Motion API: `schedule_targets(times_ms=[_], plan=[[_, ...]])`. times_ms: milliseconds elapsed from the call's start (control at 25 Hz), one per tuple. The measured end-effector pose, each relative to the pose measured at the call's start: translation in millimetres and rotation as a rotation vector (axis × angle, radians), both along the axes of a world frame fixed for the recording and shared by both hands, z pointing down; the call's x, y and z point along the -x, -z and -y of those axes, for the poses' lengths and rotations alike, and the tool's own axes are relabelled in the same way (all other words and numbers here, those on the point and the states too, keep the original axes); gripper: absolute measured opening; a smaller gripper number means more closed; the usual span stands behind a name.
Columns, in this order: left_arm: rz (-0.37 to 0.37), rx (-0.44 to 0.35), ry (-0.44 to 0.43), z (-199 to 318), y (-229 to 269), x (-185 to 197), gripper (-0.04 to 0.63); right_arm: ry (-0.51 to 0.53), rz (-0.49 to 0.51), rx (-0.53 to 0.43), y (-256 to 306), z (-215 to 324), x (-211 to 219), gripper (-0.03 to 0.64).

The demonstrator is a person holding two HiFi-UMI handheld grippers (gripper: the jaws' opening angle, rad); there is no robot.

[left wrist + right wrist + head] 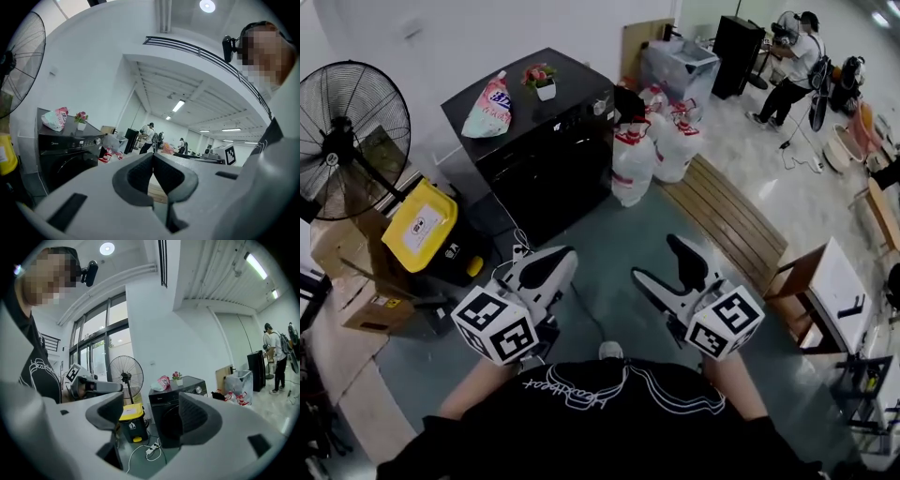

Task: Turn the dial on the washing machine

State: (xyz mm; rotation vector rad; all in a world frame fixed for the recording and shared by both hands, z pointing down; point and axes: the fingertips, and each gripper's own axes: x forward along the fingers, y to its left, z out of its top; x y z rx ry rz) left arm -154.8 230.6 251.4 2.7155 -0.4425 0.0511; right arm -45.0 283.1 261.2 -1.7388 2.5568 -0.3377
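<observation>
The black washing machine (546, 150) stands across the floor in front of me, with its small silver dial (598, 108) at the right end of the control panel. Both grippers are held low near my chest, well short of the machine. My left gripper (562, 258) is shut, its dark pads meeting with nothing between them (153, 161). My right gripper (656, 258) stands open and empty. In the right gripper view the machine (176, 404) and its dial (198, 390) show in the gap between the jaws (150, 413). The left gripper view has the dial (98, 140) at far left.
A detergent bag (490, 108) and a flower pot (542, 82) sit on the machine. A big fan (342, 141), a yellow-lidded bin (422, 225) and cardboard boxes (356, 281) are to its left. White bags (652, 150), a wooden pallet (727, 220) and a person (792, 66) are to the right.
</observation>
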Motion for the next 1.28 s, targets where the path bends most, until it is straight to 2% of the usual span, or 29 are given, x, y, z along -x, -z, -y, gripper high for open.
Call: schedule_targets(times_ms=[240,720,1080,1280], plan=[[-0.008,-0.004,0.019,21.4,3.2,-46.7,0.005,0.014,-0.03,0.014,-4.7,20.3,-45.6,0.368],[0.009,0.046,0.034,76.2,-32.9,-74.1,0.005,-0.005,-0.003,0.046,-29.4,74.3,-81.4,0.371],[0.006,0.08,0.096,184.2,-59.3,-113.7,0.005,0.014,-0.035,0.08,-44.4,180.2,-121.7,0.371],[0.029,0.101,0.122,245.0,-73.9,-137.7,0.005,0.026,-0.015,0.119,-55.3,252.9,-149.1,0.37]])
